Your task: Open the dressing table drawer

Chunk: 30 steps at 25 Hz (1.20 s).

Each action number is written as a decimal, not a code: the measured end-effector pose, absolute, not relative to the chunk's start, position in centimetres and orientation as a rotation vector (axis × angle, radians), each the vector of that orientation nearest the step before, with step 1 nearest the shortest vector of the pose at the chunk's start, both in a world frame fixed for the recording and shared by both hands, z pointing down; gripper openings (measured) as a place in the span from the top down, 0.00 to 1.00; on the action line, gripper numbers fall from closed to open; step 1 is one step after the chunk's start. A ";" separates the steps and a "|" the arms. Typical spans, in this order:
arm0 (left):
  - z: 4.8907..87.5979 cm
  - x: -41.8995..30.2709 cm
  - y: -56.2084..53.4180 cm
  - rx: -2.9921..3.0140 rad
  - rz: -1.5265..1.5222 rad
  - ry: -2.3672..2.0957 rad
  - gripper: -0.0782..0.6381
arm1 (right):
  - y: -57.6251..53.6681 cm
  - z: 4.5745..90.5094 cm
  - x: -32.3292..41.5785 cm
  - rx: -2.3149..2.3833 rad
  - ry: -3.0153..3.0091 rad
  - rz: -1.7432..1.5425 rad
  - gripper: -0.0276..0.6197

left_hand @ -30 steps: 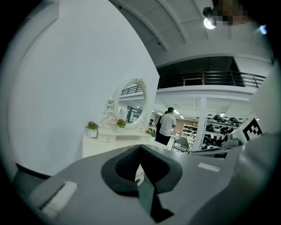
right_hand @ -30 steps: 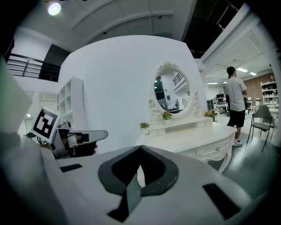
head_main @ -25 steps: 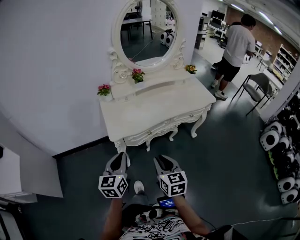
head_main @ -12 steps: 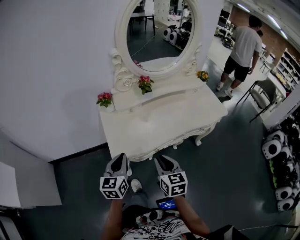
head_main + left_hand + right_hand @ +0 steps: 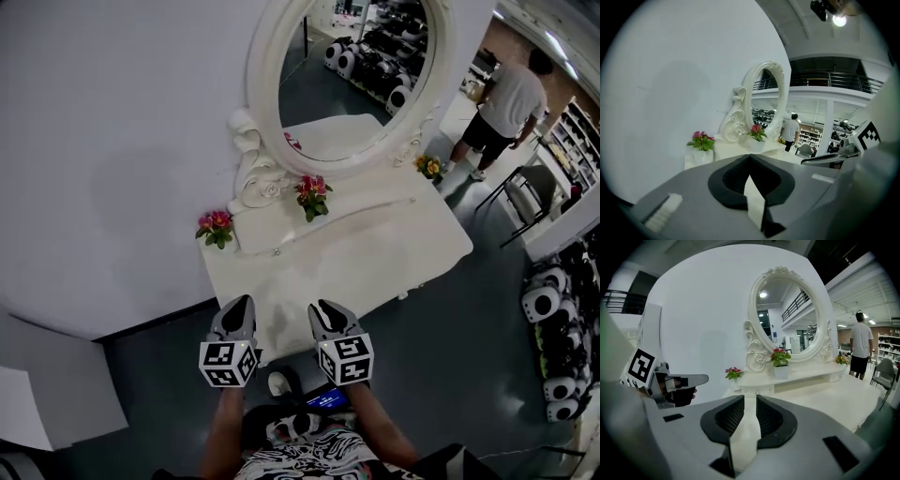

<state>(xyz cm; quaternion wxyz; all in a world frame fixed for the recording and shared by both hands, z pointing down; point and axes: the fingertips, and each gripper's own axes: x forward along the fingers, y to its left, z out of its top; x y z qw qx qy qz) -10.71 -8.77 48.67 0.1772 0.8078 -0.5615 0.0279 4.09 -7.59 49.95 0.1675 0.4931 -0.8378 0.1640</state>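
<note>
1. We hold both grippers side by side at the near edge of the desk [image 5: 394, 253], pointed towards the mirror [image 5: 366, 84].
2. The left gripper [image 5: 239, 305] has its jaws pressed together and empty. The right gripper [image 5: 323, 307] has its jaws slightly spread with nothing between them, probably readied for a knob.
3. The drawer is out of sight (its front presumably sits under the desk's near edge, below the grippers), so we judge it not yet touched.
</note>
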 end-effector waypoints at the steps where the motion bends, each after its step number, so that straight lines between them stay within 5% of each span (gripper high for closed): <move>1: 48.8 -10.9 -9.4 2.283 0.078 -1.583 0.89 | -8.1 50.0 3.9 1.404 -2.377 0.468 0.83; 30: 57.1 -11.6 -19.4 2.209 0.270 -1.512 0.89 | -19.4 56.9 -0.4 1.272 -2.314 0.522 0.80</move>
